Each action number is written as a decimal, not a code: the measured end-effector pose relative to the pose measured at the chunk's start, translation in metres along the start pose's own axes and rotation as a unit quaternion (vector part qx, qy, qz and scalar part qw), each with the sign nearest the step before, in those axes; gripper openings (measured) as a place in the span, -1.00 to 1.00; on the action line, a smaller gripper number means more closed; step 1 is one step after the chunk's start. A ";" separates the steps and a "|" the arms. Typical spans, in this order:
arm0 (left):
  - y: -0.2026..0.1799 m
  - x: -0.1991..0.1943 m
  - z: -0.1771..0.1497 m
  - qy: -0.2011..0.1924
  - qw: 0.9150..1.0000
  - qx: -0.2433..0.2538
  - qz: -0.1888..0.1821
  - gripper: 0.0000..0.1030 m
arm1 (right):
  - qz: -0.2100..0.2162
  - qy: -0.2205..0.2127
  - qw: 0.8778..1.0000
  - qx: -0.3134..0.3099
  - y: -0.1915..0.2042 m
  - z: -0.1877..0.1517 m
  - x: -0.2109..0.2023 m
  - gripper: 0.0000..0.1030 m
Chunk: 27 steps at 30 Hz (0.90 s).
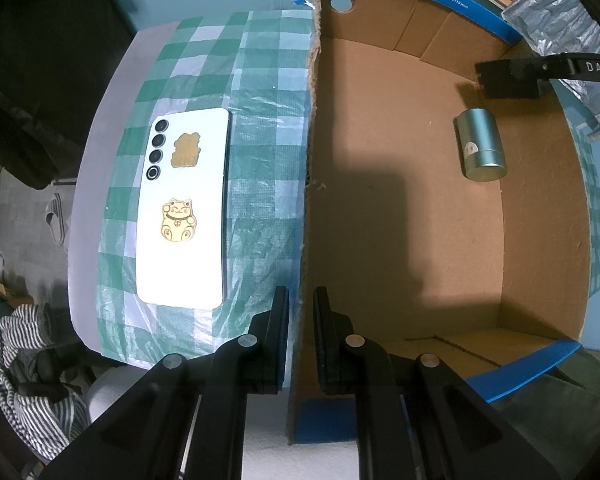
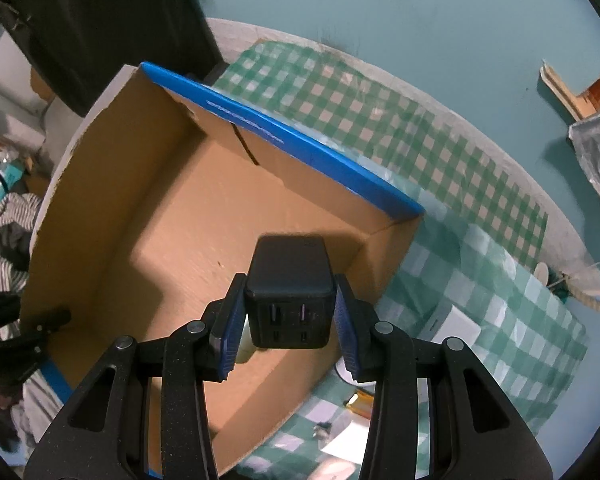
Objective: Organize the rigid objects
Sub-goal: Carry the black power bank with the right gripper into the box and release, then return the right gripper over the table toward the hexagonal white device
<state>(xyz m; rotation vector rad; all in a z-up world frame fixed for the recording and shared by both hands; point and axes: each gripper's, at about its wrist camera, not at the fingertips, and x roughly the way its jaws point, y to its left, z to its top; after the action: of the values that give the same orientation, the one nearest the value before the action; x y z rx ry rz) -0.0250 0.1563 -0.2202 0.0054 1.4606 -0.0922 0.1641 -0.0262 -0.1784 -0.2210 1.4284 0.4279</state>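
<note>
An open cardboard box (image 1: pixel 540 216) with blue edges sits on the checked tablecloth. My left gripper (image 1: pixel 302 304) is shut on the box's left wall (image 1: pixel 310 160), one finger on each side. A teal metal cylinder (image 1: pixel 480 144) lies inside the box. A white phone (image 1: pixel 184 208) with gold cat stickers lies on the cloth left of the box. My right gripper (image 2: pixel 288 308) is shut on a black power bank (image 2: pixel 290 276) and holds it above the box floor (image 2: pixel 204 216). It also shows in the left wrist view (image 1: pixel 508 76) at the box's far right.
The green checked tablecloth (image 2: pixel 380 120) covers the table. A white block (image 2: pixel 456 326) and small items lie on the cloth right of the box. A silver bag (image 1: pixel 560 24) sits behind the box. Striped cloth (image 1: pixel 24 380) hangs off the table's left.
</note>
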 end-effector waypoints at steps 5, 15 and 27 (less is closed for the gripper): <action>-0.001 0.000 -0.001 0.000 1.000 0.004 0.000 -0.78 | 0.001 -0.007 1.000 0.007 0.000 0.002 -0.001 -0.22; -0.002 0.000 -0.002 0.000 1.000 0.008 0.000 -0.78 | -0.001 -0.032 0.999 0.015 0.000 0.004 -0.026 0.25; 0.000 -0.001 0.000 -0.002 1.000 0.007 0.000 -0.78 | -0.008 -0.049 0.998 0.027 -0.011 -0.005 -0.059 0.28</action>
<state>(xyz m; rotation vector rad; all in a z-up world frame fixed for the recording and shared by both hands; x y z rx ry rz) -0.0251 0.1565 -0.2197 0.0168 1.4560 -0.1022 0.1590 -0.0470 -0.1225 -0.1663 1.3392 0.3814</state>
